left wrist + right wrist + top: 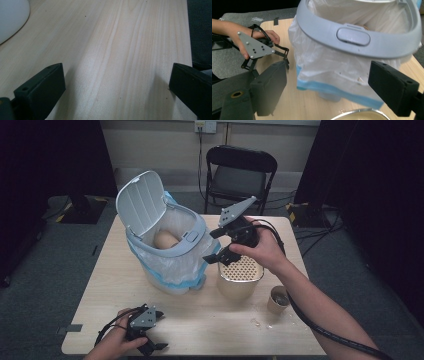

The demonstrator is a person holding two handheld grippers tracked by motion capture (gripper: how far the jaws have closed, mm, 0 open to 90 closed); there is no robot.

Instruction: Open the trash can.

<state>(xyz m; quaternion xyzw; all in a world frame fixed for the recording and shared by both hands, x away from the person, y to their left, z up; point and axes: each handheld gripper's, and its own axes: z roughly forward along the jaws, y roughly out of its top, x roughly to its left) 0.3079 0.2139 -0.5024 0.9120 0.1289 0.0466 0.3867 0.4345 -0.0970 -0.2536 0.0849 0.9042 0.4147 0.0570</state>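
Item: right gripper (216, 246), jaws spread, nothing between them, above the perforated-lid container (240, 276) just right of the lined bin (359, 37). Brown object (165, 239) lies inside the bin. I'd clear the rim before lowering. Left gripper (152, 336), spread, rests at the near-left table (120, 50) edge.

High view looks forward and down over my table (200, 330). Left gripper view skims bare tabletop, close. Right gripper view faces bin (359, 37) close; shares bin with high view.
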